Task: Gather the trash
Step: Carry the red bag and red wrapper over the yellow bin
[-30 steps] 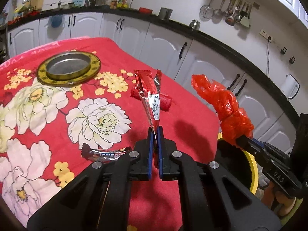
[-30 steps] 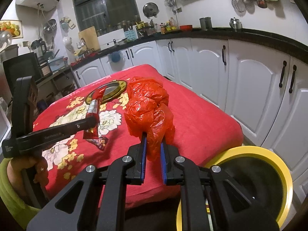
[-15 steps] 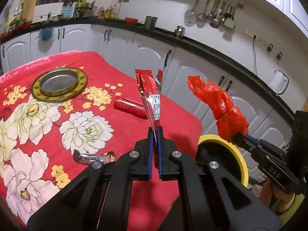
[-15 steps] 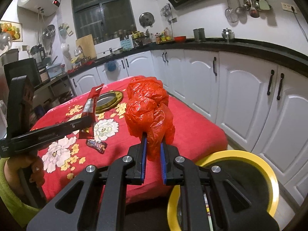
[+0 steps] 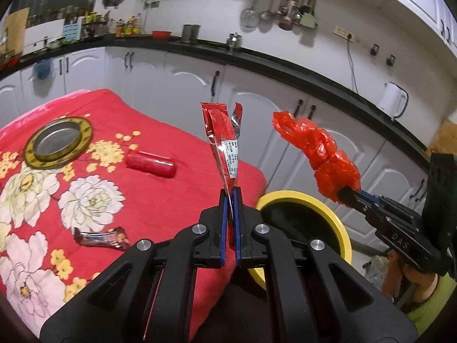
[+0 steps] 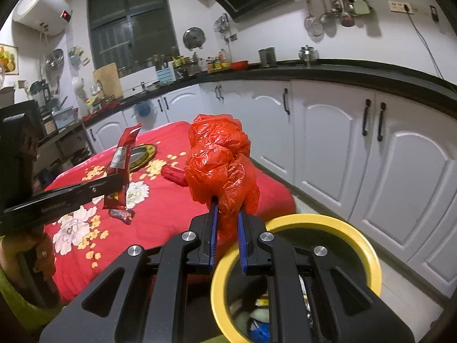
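Red snack wrapper (image 5: 223,143) stands pinched upright in the left gripper (image 5: 230,200)'s closed jaws, while the right gripper (image 6: 227,223)'s jaws clamp a crumpled red plastic bag (image 6: 221,165) above the yellow-rimmed bin (image 6: 368,245).

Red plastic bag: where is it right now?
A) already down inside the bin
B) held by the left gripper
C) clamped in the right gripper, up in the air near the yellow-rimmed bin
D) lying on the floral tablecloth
C: the red plastic bag sits bunched between the blue pads of the right gripper, raised beside the yellow-rimmed bin, while the left gripper pinches a red snack wrapper.
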Available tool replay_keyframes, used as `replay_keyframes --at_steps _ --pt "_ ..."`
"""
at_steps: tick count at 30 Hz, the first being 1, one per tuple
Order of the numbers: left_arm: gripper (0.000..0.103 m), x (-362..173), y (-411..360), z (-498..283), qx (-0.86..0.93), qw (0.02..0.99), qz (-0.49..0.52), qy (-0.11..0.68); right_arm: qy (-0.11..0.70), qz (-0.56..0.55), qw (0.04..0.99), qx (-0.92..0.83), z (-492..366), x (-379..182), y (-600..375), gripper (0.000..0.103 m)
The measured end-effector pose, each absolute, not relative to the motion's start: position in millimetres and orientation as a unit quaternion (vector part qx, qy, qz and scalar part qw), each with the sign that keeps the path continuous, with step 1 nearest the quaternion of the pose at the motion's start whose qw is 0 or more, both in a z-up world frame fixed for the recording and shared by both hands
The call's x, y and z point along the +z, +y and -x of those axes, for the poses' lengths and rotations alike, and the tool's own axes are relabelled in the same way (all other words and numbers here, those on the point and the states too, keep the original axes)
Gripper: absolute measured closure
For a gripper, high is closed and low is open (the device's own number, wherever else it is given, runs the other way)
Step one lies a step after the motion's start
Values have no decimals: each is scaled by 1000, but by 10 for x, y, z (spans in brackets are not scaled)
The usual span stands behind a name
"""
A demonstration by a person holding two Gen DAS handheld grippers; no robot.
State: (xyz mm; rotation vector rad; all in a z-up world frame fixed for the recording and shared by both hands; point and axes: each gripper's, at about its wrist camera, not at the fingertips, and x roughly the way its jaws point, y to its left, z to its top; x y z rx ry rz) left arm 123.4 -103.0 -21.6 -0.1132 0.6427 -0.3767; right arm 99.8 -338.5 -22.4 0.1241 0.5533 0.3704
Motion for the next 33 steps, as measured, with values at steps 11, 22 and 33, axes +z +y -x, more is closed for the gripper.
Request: replay_keyframes --at_steps 11,22,33 --pt "102 -308 -1514 -1186 -226 917 10 329 284 -70 944 152 -913 -343 -3724 91" --pt "102 -543 -1974 -1185 -272 891 -22 362 322 -78 936 118 -815 -643 -4065 91" --pt "102 -804 -2336 -1230 -294 870 -52 393 359 -101 923 98 -776 -957 -4326 91"
